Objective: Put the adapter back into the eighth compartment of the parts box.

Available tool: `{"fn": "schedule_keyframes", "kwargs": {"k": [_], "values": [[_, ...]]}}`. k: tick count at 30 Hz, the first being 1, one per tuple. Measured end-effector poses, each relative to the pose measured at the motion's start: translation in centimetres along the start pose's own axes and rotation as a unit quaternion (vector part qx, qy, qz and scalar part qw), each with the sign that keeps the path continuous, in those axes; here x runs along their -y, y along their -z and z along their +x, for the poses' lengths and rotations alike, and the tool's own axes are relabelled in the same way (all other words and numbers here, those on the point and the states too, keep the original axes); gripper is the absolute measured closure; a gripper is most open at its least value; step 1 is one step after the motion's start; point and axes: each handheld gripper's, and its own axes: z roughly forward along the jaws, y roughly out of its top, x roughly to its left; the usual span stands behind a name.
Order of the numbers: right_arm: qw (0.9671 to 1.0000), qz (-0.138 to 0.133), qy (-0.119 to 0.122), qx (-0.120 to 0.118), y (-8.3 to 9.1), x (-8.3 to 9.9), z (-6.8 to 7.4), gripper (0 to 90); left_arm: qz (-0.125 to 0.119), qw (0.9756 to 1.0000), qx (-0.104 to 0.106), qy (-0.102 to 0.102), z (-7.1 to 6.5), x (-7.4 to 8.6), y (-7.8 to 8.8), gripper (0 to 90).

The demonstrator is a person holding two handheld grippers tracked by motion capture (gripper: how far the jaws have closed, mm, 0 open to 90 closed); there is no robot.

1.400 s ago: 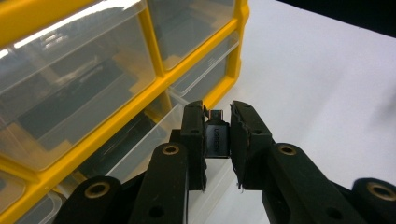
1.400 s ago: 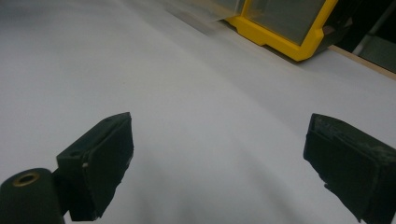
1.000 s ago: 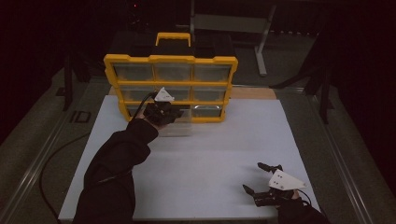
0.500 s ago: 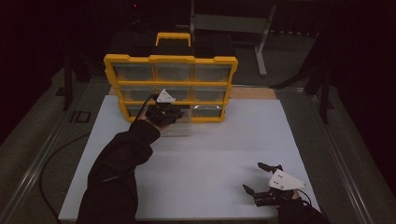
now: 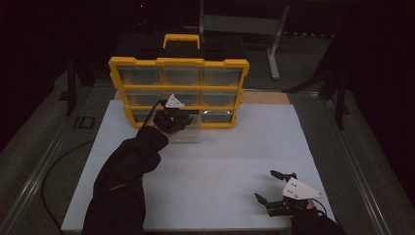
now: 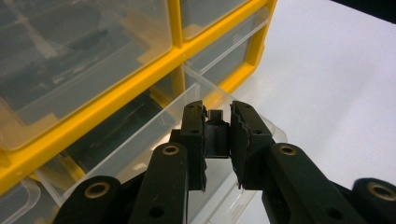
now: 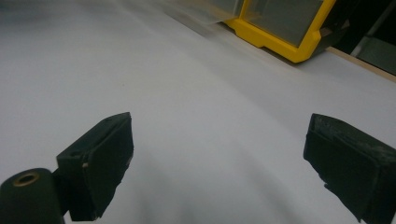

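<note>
A yellow parts organizer (image 5: 178, 88) with clear drawers stands at the back of the white board. Its bottom middle drawer (image 5: 188, 133) is pulled out toward me. My left gripper (image 5: 172, 117) hovers over that open drawer (image 6: 154, 135). In the left gripper view the left gripper (image 6: 217, 140) is shut on a small black part (image 6: 216, 136), pinched between its pads just above the drawer's rim. My right gripper (image 5: 264, 185) rests near the board's front right corner. In its own view the right gripper (image 7: 224, 163) is open, with bare board between its jaws.
The white board (image 5: 244, 147) covers the table from the organizer to the front edge. A black carry handle (image 5: 181, 41) tops the organizer. A cable (image 5: 58, 166) trails off the left side. The organizer's yellow corner (image 7: 280, 32) shows far off in the right gripper view.
</note>
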Motion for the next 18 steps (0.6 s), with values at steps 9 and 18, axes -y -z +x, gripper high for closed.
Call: {"fn": "schedule_keyframes", "kwargs": {"k": [9,18], "values": [[1.0000,0.001,0.001,0.001,-0.03,0.00,0.01,8.4,0.012,0.9999,-0.008,0.007,0.26,0.30,-0.49,75.6],[1.0000,0.001,0.001,0.000,-0.02,0.00,0.01,8.3,0.029,0.9994,-0.020,0.007,0.35,-0.11,-0.46,75.5]]}}
